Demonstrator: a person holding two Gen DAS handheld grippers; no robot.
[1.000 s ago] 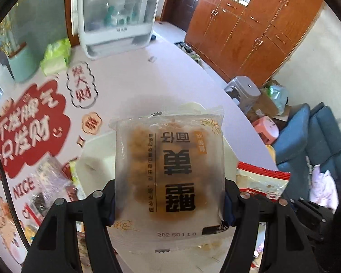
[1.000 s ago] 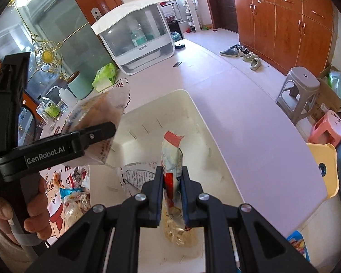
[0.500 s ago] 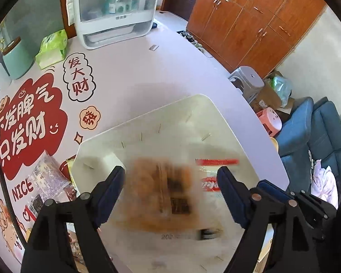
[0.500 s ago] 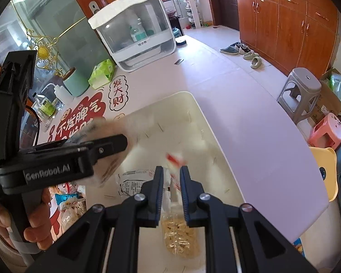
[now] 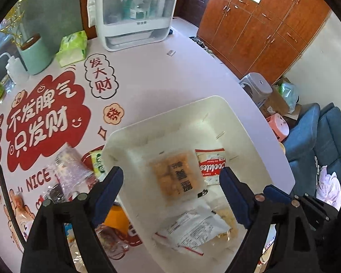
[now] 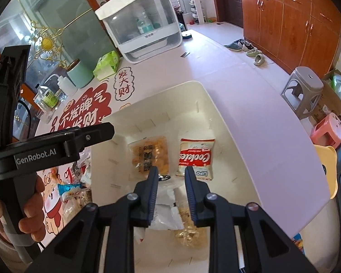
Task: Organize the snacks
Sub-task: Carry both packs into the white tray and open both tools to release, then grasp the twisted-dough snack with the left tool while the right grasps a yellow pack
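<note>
A white bin [image 5: 236, 122] stands on the table under both grippers. Flat in it lie a clear packet of brown snacks [image 5: 177, 177], a red-and-white Cookies packet [image 5: 211, 166] and a crumpled white packet [image 5: 193, 227]. My left gripper [image 5: 170, 171] hangs over the bin; its jaws are wide and still opening, with nothing between them. My right gripper [image 6: 171, 173] hovers above the brown packet [image 6: 149, 154] and the Cookies packet [image 6: 196, 157]. Its jaws are opening, a narrow gap, and hold nothing. In the right wrist view a hand holds the left gripper, whose finger [image 6: 91, 135] reaches the bin's left rim.
Several loose snack packets [image 5: 72, 175] lie on the printed mat left of the bin. At the table's back stand a white lidded cabinet [image 5: 134, 16], a green tissue pack [image 5: 72, 47] and a teal canister [image 5: 35, 54]. A grey stool [image 6: 304, 88] stands beyond the table's right edge.
The left gripper let go of the brown packet and the right one let go of the Cookies packet. Both packets dropped and now lie flat in the bin. Both pairs of jaws widened.
</note>
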